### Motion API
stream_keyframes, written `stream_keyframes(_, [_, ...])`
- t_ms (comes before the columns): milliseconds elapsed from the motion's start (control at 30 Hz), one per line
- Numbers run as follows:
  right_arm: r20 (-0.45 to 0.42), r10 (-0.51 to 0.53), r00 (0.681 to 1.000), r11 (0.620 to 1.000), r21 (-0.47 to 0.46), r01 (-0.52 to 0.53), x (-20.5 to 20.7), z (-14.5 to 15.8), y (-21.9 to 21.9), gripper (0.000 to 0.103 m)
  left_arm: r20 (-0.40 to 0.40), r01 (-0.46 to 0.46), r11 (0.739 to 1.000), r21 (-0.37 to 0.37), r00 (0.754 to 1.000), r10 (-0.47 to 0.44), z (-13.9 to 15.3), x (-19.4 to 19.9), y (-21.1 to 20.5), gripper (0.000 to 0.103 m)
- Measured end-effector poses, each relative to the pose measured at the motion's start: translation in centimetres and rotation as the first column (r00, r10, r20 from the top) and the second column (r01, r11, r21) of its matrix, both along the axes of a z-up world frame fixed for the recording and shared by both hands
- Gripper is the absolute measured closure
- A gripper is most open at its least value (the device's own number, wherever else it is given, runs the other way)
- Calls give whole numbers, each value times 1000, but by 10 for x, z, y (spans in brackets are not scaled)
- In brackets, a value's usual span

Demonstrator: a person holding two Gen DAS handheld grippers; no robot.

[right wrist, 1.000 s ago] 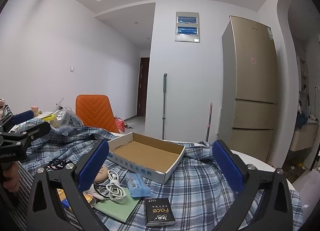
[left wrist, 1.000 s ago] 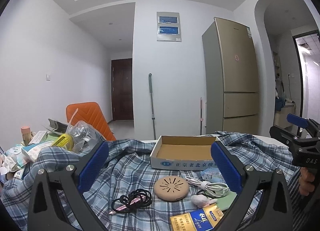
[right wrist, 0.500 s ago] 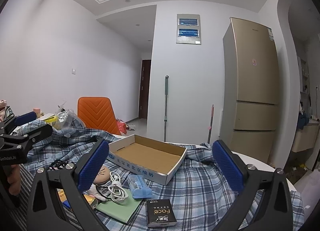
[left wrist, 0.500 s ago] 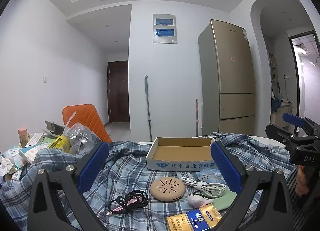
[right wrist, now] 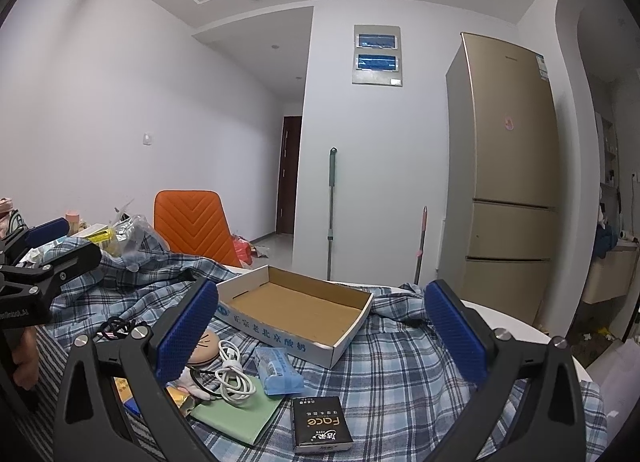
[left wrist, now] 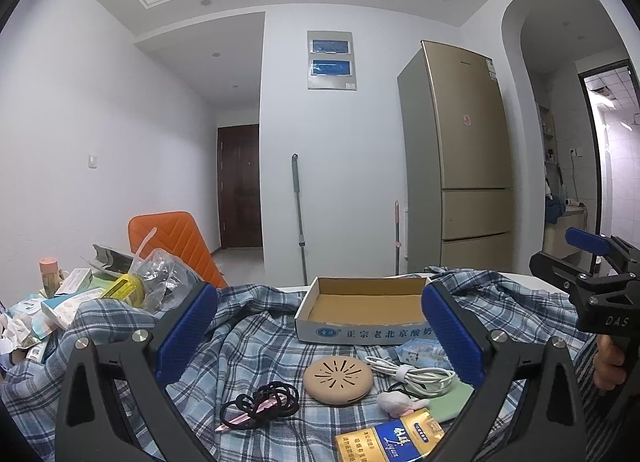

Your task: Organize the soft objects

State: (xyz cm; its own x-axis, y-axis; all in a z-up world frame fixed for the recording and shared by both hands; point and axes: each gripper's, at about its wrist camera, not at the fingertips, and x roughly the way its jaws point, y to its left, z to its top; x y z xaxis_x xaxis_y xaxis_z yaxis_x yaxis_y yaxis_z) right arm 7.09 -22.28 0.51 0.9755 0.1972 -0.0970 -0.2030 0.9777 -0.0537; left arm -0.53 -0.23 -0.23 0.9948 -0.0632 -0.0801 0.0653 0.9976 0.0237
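An empty cardboard box (left wrist: 366,312) (right wrist: 296,310) stands on a blue plaid cloth (left wrist: 256,346) (right wrist: 400,366). In front of it lie a round tan pad (left wrist: 338,380), a coiled white cable (left wrist: 412,374) (right wrist: 232,378), a blue tissue pack (right wrist: 278,372), a black tissue pack (right wrist: 320,424), a small pink plush (left wrist: 398,402), black hair ties (left wrist: 260,406), a green pad (right wrist: 236,414) and a gold-and-blue carton (left wrist: 390,440). My left gripper (left wrist: 320,338) is open above the pad. My right gripper (right wrist: 320,336) is open above the tissue packs, and shows at the left wrist view's right edge (left wrist: 592,266).
A pile of packets and a crinkled plastic bag (left wrist: 160,274) sits at the table's left end. An orange chair (left wrist: 176,242) stands behind it. A gold fridge (left wrist: 460,158), a mop (left wrist: 298,218) and a dark door (left wrist: 240,186) line the far wall.
Both grippers have risen and tilted up a little, so the table items sit slightly lower in view. Both stay open and hold nothing.
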Motion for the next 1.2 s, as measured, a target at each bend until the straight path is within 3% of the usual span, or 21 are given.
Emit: stream_keyframes(1200, [-39,-20,999,1000,10,21,8,-1,-6,0,-20,-16,999,50,1000,17,-5,9,-7,0])
